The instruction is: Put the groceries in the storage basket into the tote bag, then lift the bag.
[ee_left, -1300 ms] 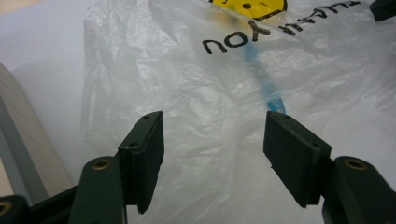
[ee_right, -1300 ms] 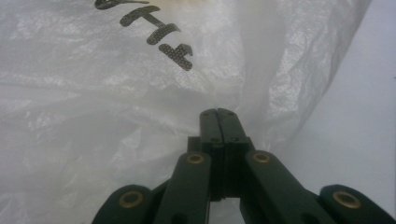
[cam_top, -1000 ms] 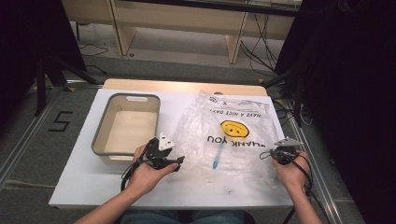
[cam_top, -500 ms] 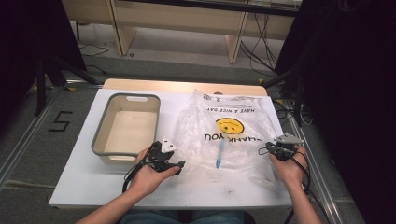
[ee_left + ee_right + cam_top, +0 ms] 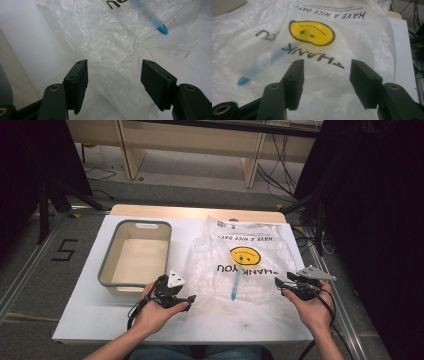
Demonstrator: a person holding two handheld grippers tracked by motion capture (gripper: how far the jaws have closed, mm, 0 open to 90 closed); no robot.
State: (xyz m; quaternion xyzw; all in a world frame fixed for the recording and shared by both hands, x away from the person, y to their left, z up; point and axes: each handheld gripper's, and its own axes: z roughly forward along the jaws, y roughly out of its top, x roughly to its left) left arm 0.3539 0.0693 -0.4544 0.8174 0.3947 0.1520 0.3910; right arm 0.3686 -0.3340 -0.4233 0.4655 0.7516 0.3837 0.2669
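While both grippers' fingers stay apart, the right gripper (image 5: 278, 283) has closed in on the crinkled clear plastic bag (image 5: 245, 265), ready to grasp.

The plastic bag (image 5: 245, 265) is see-through and a little white. It has a yellow smiley face (image 5: 312, 29) with black eyes and a black mouth. Black letters are printed above and below the face. Inside the bag lies a blue thing (image 5: 234, 284), and its tip looks bright blue (image 5: 163, 29). The bin (image 5: 106, 270) has a grey rim and is cream inside. The table (image 5: 90, 320) is white, with a strip of light wood at the far edge. The left gripper (image 5: 189, 298) is black with a white three-cornered plate on top. The right gripper (image 5: 278, 284) is black with a grey plate. The floor is grey and has a black number 5 (image 5: 65, 251) on it.
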